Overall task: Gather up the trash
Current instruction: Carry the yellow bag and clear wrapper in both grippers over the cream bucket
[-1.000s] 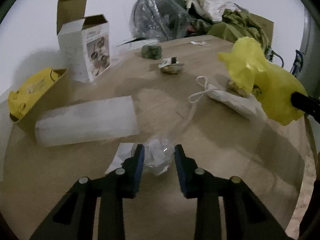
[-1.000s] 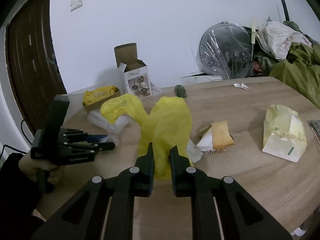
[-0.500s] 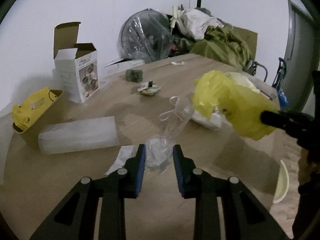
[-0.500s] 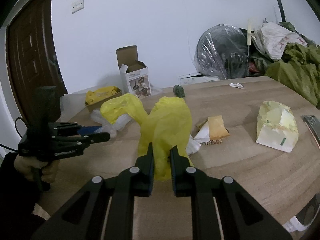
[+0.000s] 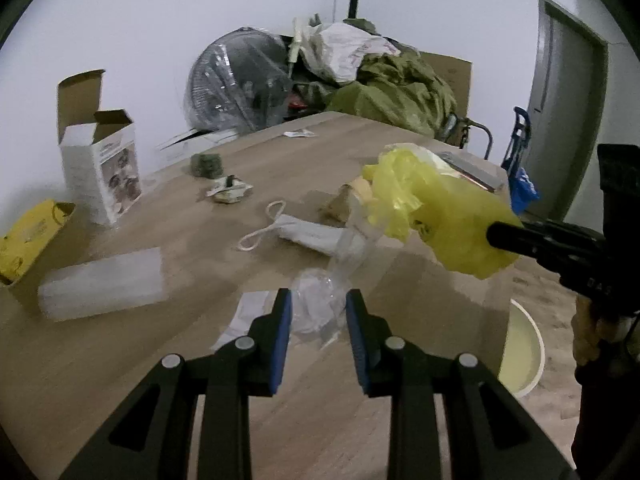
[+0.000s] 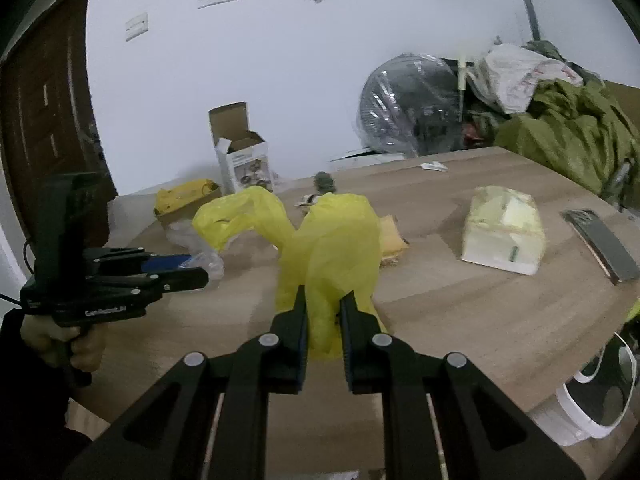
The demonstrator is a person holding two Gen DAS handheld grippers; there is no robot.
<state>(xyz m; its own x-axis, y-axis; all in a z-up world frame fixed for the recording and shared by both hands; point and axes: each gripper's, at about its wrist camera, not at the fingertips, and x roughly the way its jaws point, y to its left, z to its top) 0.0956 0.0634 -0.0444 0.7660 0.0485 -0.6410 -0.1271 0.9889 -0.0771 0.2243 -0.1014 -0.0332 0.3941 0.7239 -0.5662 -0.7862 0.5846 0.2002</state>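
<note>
My left gripper (image 5: 318,306) is shut on a crumpled clear plastic wrapper (image 5: 316,300), held just above the wooden table (image 5: 340,412); a clear strip of it trails up to the right. My right gripper (image 6: 323,314) is shut on a yellow plastic bag (image 6: 332,240), whose loose top flops to the left. In the left wrist view that yellow plastic bag (image 5: 432,216) hangs at the right from the right gripper's black fingers (image 5: 508,236). In the right wrist view the left gripper (image 6: 192,270) with the wrapper is at the left, beside the bag.
On the table lie a frosted plastic sleeve (image 5: 100,288), an open white carton (image 5: 100,168), a yellow box (image 5: 28,236), a white drawstring pouch (image 5: 304,232), a pale wrapped block (image 6: 502,236) and a phone (image 6: 604,244). A pale bucket (image 5: 520,348) stands on the floor past the table's right edge.
My left gripper rose and swung right with the wrapper, bringing the yellow bag and floor bucket into its view. My right gripper drifted sideways with the bag still in it.
</note>
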